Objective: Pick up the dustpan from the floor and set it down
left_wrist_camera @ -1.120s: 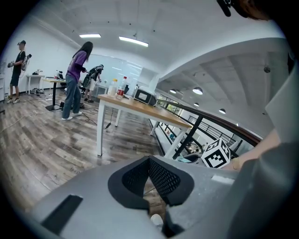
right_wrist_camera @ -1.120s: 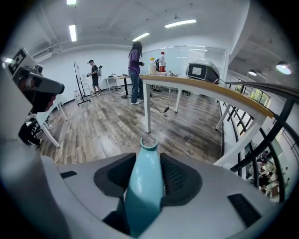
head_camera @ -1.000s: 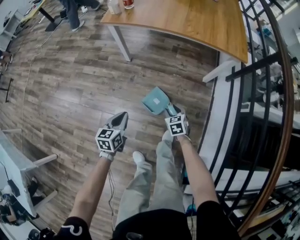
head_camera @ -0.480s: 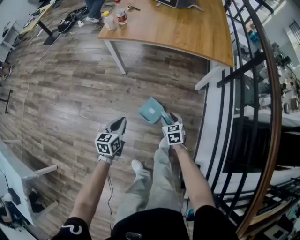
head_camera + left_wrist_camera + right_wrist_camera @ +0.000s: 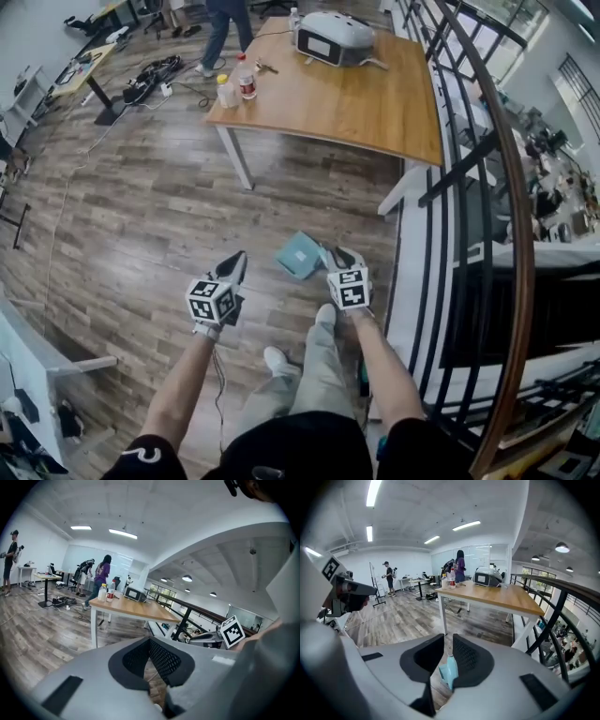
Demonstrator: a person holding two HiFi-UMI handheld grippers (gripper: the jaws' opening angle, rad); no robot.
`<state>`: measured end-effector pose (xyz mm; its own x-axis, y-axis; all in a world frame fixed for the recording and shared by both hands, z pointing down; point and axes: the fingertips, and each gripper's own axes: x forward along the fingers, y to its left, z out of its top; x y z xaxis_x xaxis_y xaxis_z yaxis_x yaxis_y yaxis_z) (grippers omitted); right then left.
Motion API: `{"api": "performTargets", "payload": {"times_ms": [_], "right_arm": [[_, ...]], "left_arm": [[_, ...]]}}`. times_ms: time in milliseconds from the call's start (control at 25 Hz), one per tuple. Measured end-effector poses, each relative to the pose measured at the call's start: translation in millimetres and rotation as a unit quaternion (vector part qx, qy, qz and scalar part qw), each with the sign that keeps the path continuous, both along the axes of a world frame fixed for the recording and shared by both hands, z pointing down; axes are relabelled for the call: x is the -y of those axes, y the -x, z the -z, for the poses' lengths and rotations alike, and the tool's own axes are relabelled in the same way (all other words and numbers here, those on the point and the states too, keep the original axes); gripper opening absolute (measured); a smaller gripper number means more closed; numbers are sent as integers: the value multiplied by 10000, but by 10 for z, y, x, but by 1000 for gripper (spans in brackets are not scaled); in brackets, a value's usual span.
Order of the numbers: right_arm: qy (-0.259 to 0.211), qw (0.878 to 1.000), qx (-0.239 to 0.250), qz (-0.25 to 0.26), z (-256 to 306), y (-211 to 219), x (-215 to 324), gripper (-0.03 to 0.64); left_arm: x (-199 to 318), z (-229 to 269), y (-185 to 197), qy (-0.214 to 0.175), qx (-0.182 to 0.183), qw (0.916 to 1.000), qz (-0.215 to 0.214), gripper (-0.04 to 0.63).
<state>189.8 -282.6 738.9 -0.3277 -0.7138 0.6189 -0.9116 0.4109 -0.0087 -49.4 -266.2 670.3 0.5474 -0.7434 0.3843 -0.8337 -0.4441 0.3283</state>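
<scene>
Jaws of the right gripper [image 5: 447,638] are drawn narrow on the pale blue handle of the dustpan [image 5: 448,673]. They have just been closing, and the handle is pinched between the pads. Jaws of the left gripper [image 5: 150,640] are brought together at the tips, and nothing is held between them. From the head view, the dustpan's pan is seen just ahead of the right gripper, tilted, over the wood-plank floor [image 5: 141,216] and near the black railing [image 5: 466,187]. The left gripper is held beside it, apart from the pan. Farther off, a wooden table [image 5: 375,108] is noted, with bottles [image 5: 246,84] and a white appliance [image 5: 335,37] set on it.
</scene>
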Motion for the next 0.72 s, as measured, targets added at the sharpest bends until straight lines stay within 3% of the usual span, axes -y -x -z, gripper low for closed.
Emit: {"api": "performTargets", "payload": {"times_ms": [320, 720], "right_arm": [[-533, 9982, 263, 60, 825, 197, -179, -1], [-701, 9953, 582, 320, 1667, 561, -463, -3]], "left_arm": [[-187, 726, 230, -360, -65, 9993, 62, -2], [-488, 1392, 471, -766, 145, 9970, 2, -2]]}}
